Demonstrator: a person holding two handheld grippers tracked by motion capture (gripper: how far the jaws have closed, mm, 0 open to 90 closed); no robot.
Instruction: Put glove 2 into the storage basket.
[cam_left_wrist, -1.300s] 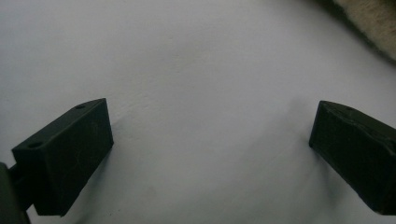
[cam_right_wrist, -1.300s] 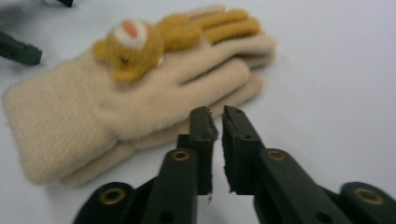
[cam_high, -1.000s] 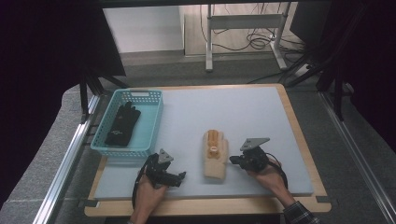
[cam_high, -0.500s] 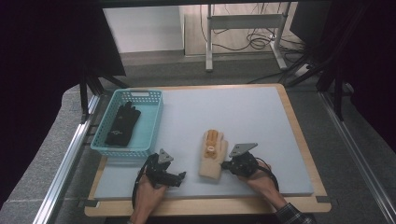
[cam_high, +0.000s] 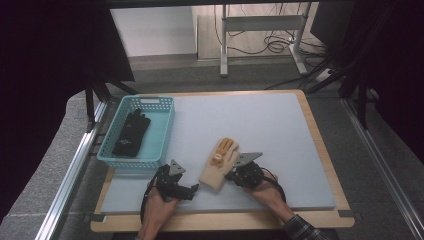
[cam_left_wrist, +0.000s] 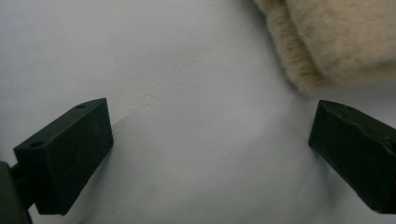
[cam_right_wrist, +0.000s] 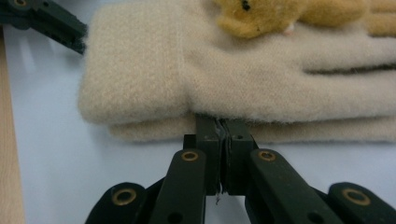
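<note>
On the desk (cam_high: 280, 130), the beige glove (cam_high: 219, 162) lies between both tongs. Right tongs (cam_right_wrist: 223, 128) press together against its edge; left tongs (cam_left_wrist: 210, 140) gape empty beside its cuff.

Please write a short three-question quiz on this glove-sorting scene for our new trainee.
1. True or false: the black glove lies inside the teal basket.
2. What is sewn on the back of the beige glove? A) a star B) a yellow-brown plush figure C) a button
3. Which gripper has its fingers shut against the beige glove's side edge?

Key:
1. True.
2. B, the plush figure.
3. The right gripper; the left gripper stands open over the grey mat, beside the cuff.
</note>
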